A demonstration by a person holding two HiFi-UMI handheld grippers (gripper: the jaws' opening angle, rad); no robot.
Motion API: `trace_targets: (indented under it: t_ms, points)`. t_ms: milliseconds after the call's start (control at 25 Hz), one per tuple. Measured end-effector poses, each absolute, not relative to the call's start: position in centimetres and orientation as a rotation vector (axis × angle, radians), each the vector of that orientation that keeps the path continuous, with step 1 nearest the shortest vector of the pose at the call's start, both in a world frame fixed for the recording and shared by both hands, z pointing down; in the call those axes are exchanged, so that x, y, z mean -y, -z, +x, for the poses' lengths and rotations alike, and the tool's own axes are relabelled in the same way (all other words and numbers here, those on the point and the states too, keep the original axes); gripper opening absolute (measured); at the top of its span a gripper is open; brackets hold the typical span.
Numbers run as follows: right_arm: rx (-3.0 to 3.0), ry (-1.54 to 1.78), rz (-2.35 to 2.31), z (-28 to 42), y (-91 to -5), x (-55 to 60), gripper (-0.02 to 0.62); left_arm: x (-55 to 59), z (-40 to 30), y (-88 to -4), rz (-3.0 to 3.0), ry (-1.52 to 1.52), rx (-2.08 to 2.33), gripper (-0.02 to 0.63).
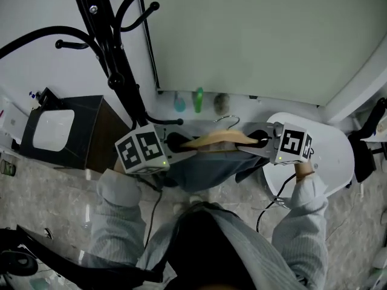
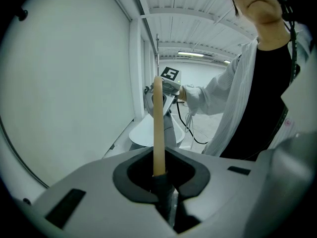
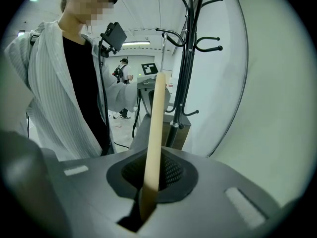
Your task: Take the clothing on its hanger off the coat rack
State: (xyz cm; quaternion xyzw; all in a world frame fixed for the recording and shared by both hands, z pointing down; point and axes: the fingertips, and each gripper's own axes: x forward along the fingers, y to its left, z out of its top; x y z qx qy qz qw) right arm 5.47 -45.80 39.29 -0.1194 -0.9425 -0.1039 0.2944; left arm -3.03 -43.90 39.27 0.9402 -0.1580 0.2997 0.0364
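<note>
Clothing (image 1: 208, 169), dark blue-grey, hangs from a wooden hanger (image 1: 217, 140) that is held roughly level in front of the person, between the two claws. Left claw (image 1: 179, 144) is closed on the hanger's left end; seen along its own jaws, the wooden bar runs straight out of the clamped pads, with dark fabric pinched at its base. Right claw (image 1: 260, 139) is closed on the opposite end, and there too the bar sits tight between the pads. Metal hook (image 1: 228, 121) of the hanger points away from the person and stands apart from the pegs of the black coat rack (image 1: 113, 59). The rack's pole rises just beside the left claw. A round white table (image 1: 334, 157) lies beyond the right claw, and a black cabinet (image 1: 91, 132) stands past the rack.
</note>
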Motion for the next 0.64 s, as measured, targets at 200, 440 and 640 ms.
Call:
trace_targets:
  t_ms: [200,440,640]
  points:
    - [2.493,0.287,-0.331,5.44,-39.35,45.94,0.008,43.74,-3.13,-39.28,2.873,-0.9,0.518,0.046]
    - [2.482,0.284,-0.338,5.7,-39.56,46.04,0.008,43.7,-3.0,-39.44,2.861,-0.87,0.515,0.046]
    - [2.49,0.284,-0.339,5.59,-39.08,45.96,0.008,43.68,-3.06,-39.12,2.865,-0.891,0.52,0.046]
